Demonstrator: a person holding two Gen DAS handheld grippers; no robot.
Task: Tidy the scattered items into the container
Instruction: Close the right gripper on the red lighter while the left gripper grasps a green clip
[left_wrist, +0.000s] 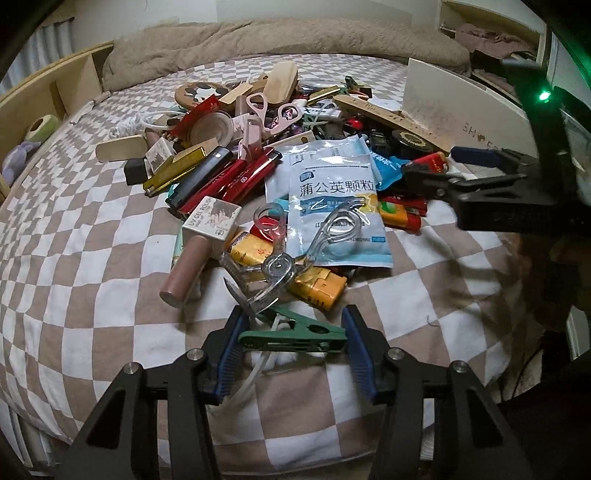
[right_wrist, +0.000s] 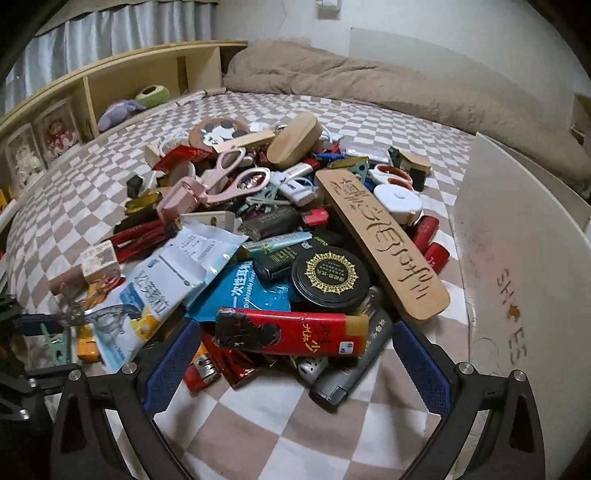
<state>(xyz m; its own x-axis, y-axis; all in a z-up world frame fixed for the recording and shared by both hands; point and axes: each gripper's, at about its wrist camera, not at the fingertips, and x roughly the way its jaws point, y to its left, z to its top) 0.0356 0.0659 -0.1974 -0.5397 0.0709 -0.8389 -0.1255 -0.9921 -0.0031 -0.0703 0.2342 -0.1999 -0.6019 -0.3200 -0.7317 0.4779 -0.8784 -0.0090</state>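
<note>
The green clothes peg (left_wrist: 293, 332) lies crosswise at the near edge of the heap on the checked bed sheet (left_wrist: 92, 258), clamped end to end between the blue pads of the left gripper (left_wrist: 293, 341); a grip along its length can slip, so I would lift slowly and straight up, watching the clear eyelash curler (left_wrist: 291, 258) whose metal end sits just beside the peg and the white cord (left_wrist: 255, 373) running under it, since either may drag along; the white container (right_wrist: 517, 258) stands at the right of the pile, so the carry crosses the clutter; the right gripper (right_wrist: 295, 369) hangs with fingers spread either side of the red lighter (right_wrist: 291, 332), not pressing it; it should wait until the left hand is clear.
</note>
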